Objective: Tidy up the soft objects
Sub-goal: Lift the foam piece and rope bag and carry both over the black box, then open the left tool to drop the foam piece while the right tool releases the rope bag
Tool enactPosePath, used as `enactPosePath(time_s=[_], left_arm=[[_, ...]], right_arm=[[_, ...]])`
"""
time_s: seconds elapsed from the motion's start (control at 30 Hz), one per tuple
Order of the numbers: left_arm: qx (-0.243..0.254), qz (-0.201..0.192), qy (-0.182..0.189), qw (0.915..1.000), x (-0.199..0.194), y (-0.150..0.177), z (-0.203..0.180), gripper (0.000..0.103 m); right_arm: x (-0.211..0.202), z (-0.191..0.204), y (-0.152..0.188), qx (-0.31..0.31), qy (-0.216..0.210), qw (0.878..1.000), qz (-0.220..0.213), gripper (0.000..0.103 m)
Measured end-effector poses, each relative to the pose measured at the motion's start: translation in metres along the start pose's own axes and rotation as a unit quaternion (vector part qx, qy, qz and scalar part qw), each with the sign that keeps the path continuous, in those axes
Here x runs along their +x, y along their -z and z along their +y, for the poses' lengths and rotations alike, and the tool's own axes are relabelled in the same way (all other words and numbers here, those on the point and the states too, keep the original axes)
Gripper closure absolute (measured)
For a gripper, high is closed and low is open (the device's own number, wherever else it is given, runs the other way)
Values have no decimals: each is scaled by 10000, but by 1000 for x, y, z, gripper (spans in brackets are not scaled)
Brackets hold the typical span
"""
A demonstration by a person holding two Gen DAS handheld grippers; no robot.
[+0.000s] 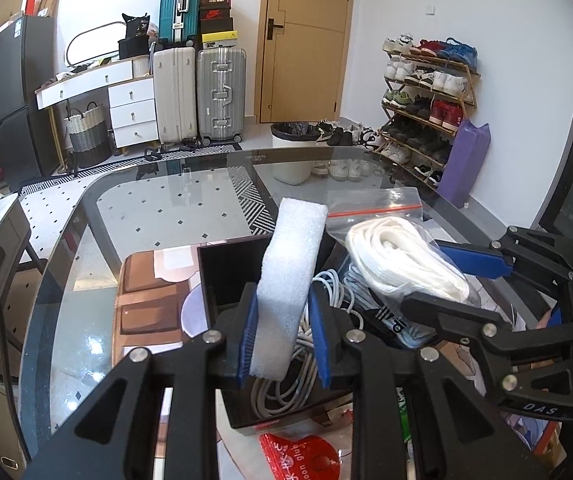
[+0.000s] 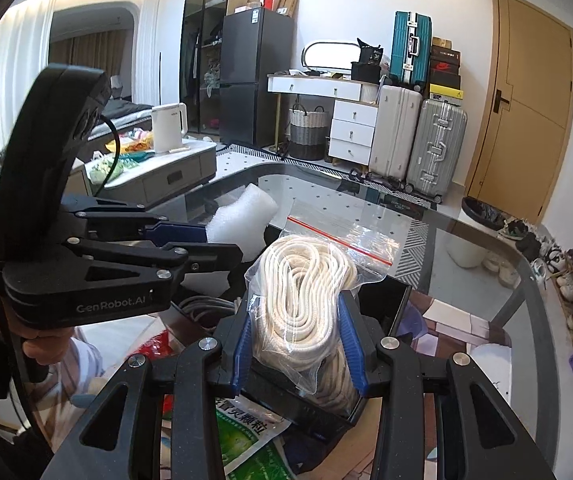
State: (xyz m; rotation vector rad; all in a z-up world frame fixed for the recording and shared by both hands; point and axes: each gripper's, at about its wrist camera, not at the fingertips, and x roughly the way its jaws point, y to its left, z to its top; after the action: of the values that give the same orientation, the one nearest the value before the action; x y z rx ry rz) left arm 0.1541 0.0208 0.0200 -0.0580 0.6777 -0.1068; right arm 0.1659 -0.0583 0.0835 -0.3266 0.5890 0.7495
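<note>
My left gripper (image 1: 282, 290) is shut on a white foam block (image 1: 292, 264), which stands up between the blue pads above a black box (image 1: 222, 276). A coil of grey cable (image 1: 286, 384) lies in that box. My right gripper (image 2: 296, 308) is shut on a clear zip bag of white rope (image 2: 302, 296), held over the same box (image 2: 398, 308). Each gripper appears in the other's view: the right gripper (image 1: 424, 274) squeezes the bag of rope (image 1: 398, 260), and the left gripper (image 2: 222, 246) grips the foam block (image 2: 242, 216).
The box stands on a glass table (image 1: 146, 208) beside a brown patterned mat (image 1: 150, 300). A red packet (image 1: 302, 456) and a green packet (image 2: 254, 444) lie near the front edge. A hand (image 2: 42, 344) holds the left gripper's handle.
</note>
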Motion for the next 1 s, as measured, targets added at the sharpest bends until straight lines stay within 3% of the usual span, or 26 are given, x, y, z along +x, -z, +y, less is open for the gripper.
enactPosePath(time_s=[0.57,0.7,0.83,0.9,1.0], left_arm=[[105,184,-31,9998,13,-5,-4,80],[110,210,-63,9997,12,-5,-3,79],[144,216,-126,9996,9,-3,-5,78],[147,213,-148,9996,8,-2,-6,66],[155,177,-145,9996,3,0,-8,56]], right_arm=[[18,1,4,-99,169,9996,212,61],[8,0,5,-44,250,9997,-22,50],[-4,-3,5,25,460,9988,-175,23],[-14,-7,7,143,527,9981,-280,15],[-25,-13,12,335,598,9971,-343,6]])
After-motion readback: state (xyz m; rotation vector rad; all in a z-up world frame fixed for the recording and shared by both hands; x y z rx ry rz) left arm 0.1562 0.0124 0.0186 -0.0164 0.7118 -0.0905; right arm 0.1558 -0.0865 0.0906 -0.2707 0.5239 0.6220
